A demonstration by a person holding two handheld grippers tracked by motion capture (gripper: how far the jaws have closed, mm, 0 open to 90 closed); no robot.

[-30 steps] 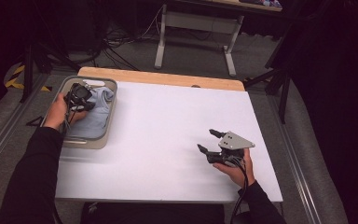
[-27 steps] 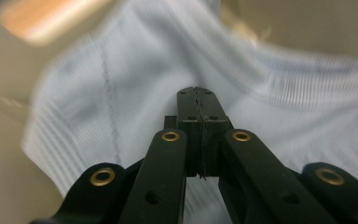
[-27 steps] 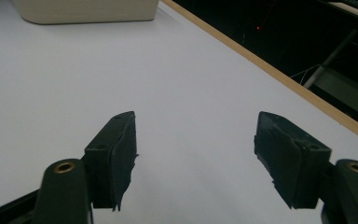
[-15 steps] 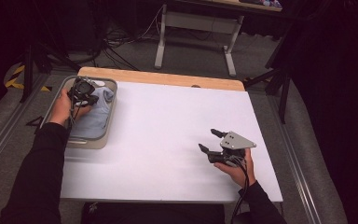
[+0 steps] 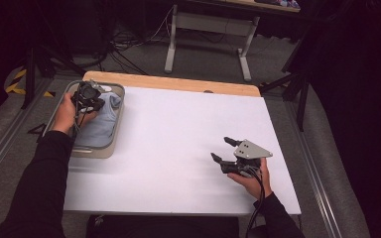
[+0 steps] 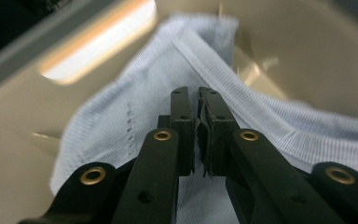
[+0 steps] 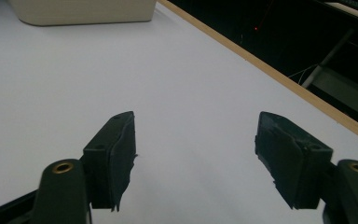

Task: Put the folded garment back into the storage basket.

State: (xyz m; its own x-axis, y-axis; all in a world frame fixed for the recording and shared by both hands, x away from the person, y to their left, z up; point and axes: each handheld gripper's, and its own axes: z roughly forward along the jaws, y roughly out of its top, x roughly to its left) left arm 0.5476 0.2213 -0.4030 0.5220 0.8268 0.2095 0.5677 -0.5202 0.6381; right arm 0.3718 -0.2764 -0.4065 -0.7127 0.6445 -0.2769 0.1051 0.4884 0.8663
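White tabletop (image 5: pixel 178 148) before us: our left gripper (image 6: pixel 196 100), jaws just parting to a slit, hangs over the blue shirt (image 6: pixel 279 130) in the beige tub (image 5: pixel 99 152); our right gripper (image 7: pixel 193 154) rests spread, empty.

Person wears long black sleeves (image 5: pixel 44 178). Both handheld black two-jaw grippers, left (image 6: pixel 196 100) and right (image 7: pixel 196 154), carry brass-coloured rivets; grey three-cornered plate (image 5: pixel 252 149) tops the right; black cable (image 5: pixel 258 198) trails.
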